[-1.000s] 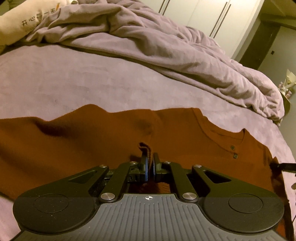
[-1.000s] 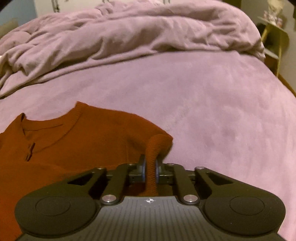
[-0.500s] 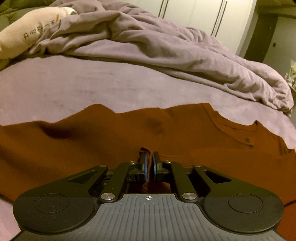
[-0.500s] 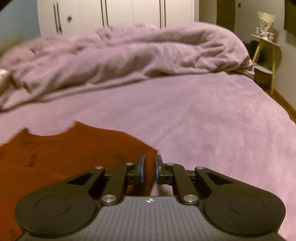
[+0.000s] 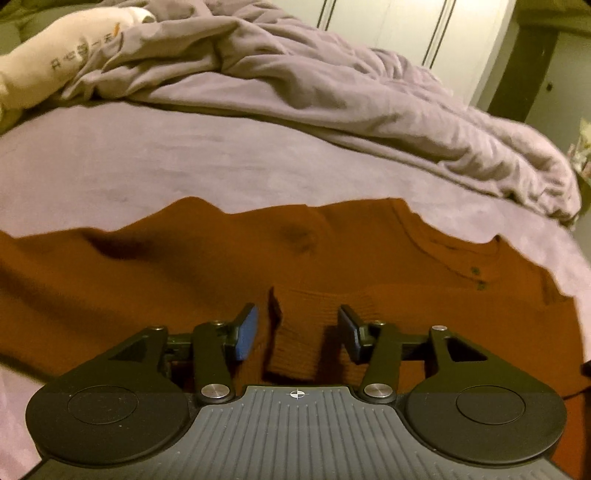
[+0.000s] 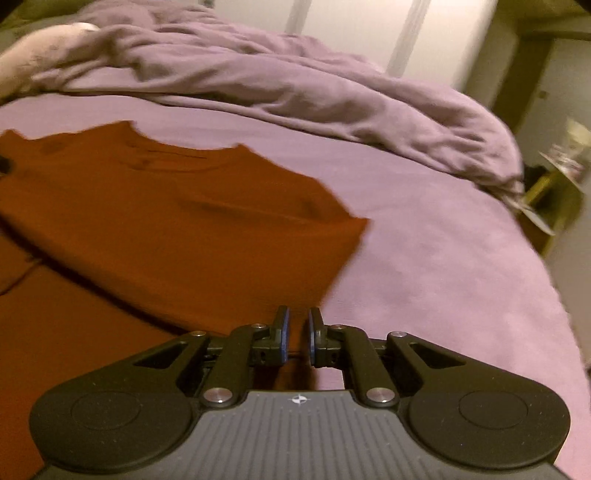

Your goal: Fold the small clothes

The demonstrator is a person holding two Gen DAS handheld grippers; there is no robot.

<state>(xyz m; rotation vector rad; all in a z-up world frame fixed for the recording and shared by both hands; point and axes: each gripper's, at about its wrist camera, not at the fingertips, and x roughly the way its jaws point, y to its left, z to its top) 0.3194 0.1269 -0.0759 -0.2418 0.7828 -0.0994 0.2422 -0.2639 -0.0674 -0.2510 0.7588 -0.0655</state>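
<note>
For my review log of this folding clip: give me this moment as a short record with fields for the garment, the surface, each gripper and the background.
garment: rust-orange sweater, spread flat, buttoned neckline showing
sleeve: ribbed cuff folded onto the body, lying between the left gripper's open jaws
surface: purple bedsheet
left gripper: jaws have just been opening, pads off the cuff
right gripper: jaws nearly together, nothing between them, at the sweater's edge
background: rumpled purple duvet, cream pillow, white wardrobe doors

The left gripper (image 5: 297, 326), jaws just opened, straddles a ribbed cuff (image 5: 301, 332) of a rust-orange sweater (image 5: 147, 273) spread across a purple bedsheet (image 5: 184, 155), crumpled duvet (image 5: 332, 96) behind.
</note>
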